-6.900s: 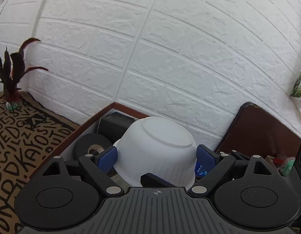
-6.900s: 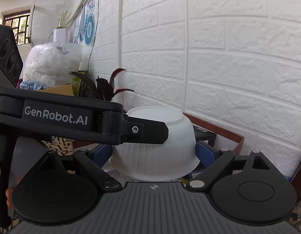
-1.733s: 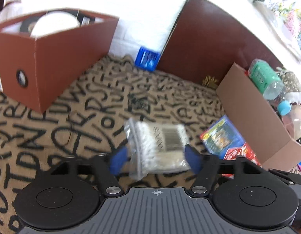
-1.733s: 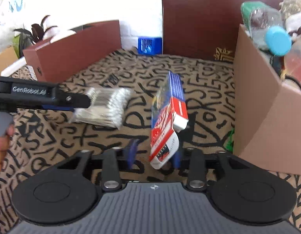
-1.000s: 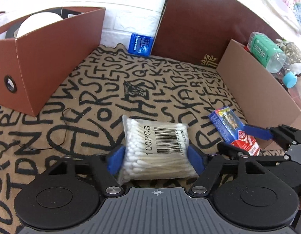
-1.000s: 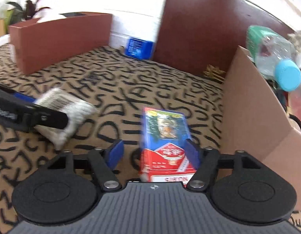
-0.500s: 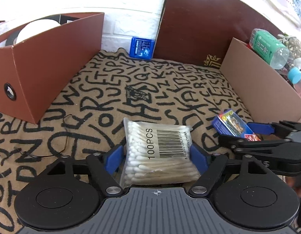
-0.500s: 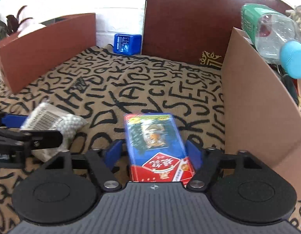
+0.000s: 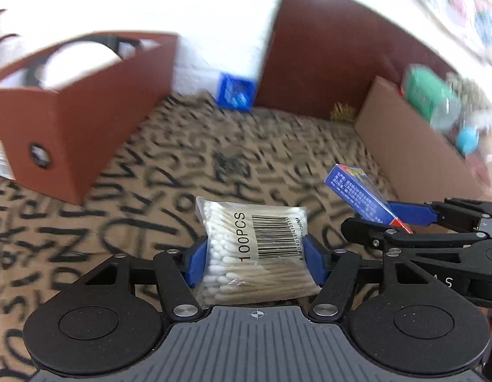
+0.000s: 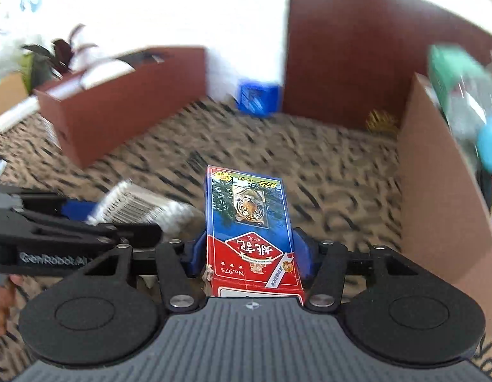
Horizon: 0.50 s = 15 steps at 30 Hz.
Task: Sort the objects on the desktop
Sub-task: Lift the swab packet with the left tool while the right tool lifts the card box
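Counting the desktop stock: two grippers, each with one item between its blue pads.

Item 1: one clear bag of cotton swabs (image 9: 257,248), printed "100PCS" with a barcode. It sits between the fingers of the left gripper (image 9: 256,259), whose jaws have just been closing and now press on both sides of the bag at a middling spread. The bag appears raised off the patterned mat (image 9: 156,197).

Item 2: one blue-and-red card box (image 10: 250,232) with a tiger picture, lengthwise between the fingers of the right gripper (image 10: 250,256). Those jaws have likewise just been closing and now clamp the box's long sides. In the left view the box tilts, its far end up.

Containers: one reddish-brown box (image 9: 83,117) at the left with a white rounded object inside; one plain cardboard box (image 10: 437,197) at the right holding one green-labelled bottle (image 9: 427,95) with a blue cap.

Other: one small blue box (image 9: 236,90) at the foot of the white wall; one dark brown board (image 10: 367,60) upright behind the mat.

Pose: both grippers point forward and downward over the mat, side by side, the right just beside the left. Part of a hand (image 10: 0,302) shows at the left edge of the right view.
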### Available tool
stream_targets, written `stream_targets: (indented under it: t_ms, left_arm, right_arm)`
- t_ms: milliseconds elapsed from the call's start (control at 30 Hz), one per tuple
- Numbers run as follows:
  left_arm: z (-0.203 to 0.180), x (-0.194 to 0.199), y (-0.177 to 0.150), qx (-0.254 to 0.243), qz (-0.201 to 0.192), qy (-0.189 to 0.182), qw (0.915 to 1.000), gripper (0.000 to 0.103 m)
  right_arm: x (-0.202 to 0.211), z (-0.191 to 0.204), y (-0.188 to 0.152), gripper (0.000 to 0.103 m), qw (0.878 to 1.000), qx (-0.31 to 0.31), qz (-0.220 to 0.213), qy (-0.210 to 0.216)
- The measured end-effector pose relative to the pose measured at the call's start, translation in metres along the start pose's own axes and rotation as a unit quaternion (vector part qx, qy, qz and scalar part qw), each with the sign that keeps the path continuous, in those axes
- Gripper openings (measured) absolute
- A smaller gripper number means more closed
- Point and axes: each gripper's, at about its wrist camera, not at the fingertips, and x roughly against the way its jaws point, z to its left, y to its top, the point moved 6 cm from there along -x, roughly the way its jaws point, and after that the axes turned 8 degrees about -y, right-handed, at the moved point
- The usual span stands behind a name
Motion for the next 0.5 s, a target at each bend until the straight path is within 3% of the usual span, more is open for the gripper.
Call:
stream_targets:
  t_ms: [200,333,500]
  left_arm:
    - [0.021,0.065,0.044,0.015,-0.095,0.017,0.9952,0.064]
    - [0.047,0.101,0.083,0.029,-0.163,0.046,0.9851,0.064]
    - [0.094,0.118,0.123,0.062,-0.210,0.089,0.9716,0.064]
  right_arm:
    - [0.022,0.033,0.054,0.059,0.997,-0.013,-0.046,0.066]
    - [0.018,0.057,0.095,0.060,0.991,-0.047,-0.061,0.113]
    - [-0.005,0.091,0.142,0.060,0.987,-0.059,-0.080,0.123]
